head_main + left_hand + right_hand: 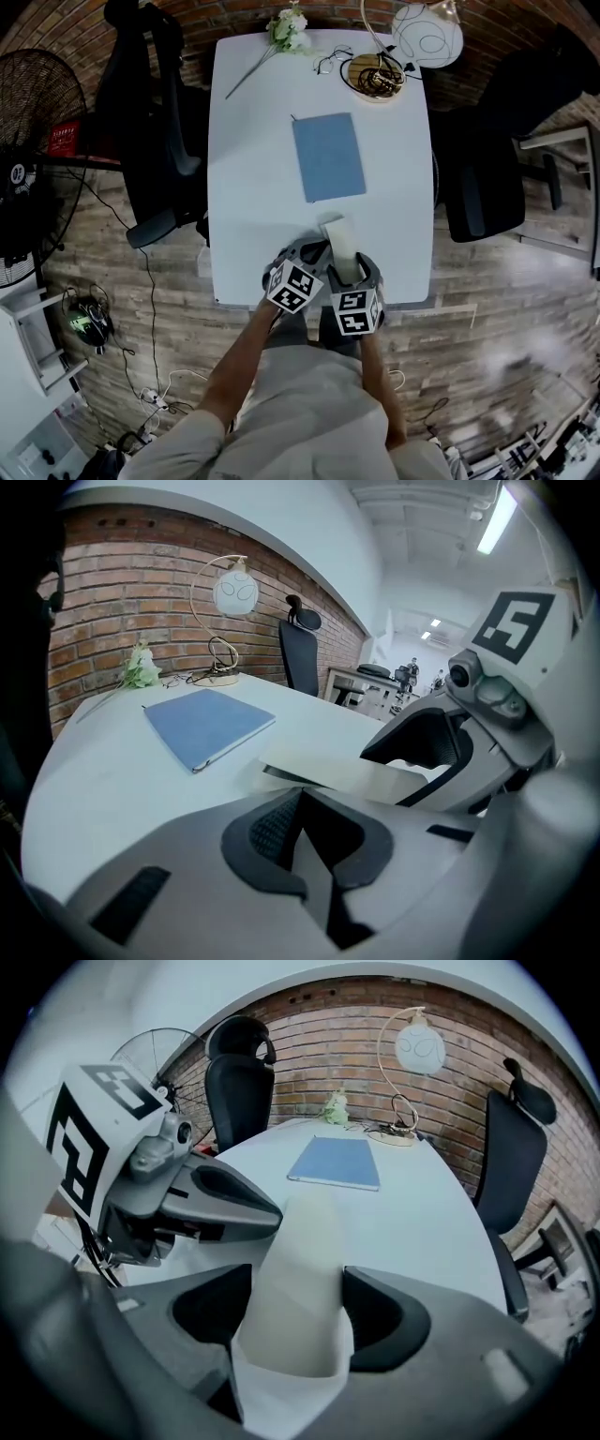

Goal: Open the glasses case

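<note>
A cream glasses case (337, 242) lies near the white table's (253, 141) front edge. In the right gripper view the case (300, 1269) runs between my right gripper's (295, 1312) dark pads, which stand close on either side without visibly squeezing it; its near end gapes, showing a pale inside. My left gripper (309, 251) sits just left of the case, jaws together with nothing seen between them (319, 841). From the left gripper view the case's flat lid (347, 775) is raised, with a dark slit under it, and the right gripper (441, 752) stands behind.
A blue notebook (328, 157) lies mid-table. At the far end are a white flower (289, 28), spectacles (328, 64), a round tray of cords (375, 75) and a globe lamp (427, 33). Black chairs (155, 112) (487, 159) flank the table; a fan (19, 169) stands left.
</note>
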Demonstrator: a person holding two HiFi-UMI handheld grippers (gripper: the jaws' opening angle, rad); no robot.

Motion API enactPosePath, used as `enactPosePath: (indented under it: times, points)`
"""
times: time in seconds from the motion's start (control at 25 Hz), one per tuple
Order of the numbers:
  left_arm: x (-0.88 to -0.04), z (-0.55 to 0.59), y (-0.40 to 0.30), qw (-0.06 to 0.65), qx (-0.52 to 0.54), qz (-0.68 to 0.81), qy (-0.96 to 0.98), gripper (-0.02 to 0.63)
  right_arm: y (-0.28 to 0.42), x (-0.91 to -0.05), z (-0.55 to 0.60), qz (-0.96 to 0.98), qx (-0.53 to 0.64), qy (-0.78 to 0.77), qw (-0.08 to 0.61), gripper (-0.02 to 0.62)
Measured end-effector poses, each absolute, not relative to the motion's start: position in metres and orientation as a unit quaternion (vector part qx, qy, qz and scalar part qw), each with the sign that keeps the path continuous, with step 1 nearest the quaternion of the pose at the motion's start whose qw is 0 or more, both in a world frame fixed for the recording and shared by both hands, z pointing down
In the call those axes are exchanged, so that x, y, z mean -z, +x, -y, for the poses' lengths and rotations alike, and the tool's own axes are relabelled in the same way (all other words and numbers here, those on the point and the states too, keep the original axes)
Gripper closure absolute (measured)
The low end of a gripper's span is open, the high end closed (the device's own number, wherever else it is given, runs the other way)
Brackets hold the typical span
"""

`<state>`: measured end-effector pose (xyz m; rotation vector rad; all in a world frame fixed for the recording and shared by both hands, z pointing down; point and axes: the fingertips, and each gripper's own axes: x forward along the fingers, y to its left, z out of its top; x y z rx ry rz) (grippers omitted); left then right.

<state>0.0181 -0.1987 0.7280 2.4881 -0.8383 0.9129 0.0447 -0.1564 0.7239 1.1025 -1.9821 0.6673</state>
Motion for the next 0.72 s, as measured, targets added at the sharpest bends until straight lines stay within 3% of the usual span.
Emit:
enactPosePath:
  times: [0.72]
  points:
    - [-0.7305,0.199,0.0183,0.184,-0.325,0.288,0.882,0.603,0.0491,-0.7159,0.1561,0.777,-0.266,0.439,0.364,0.296]
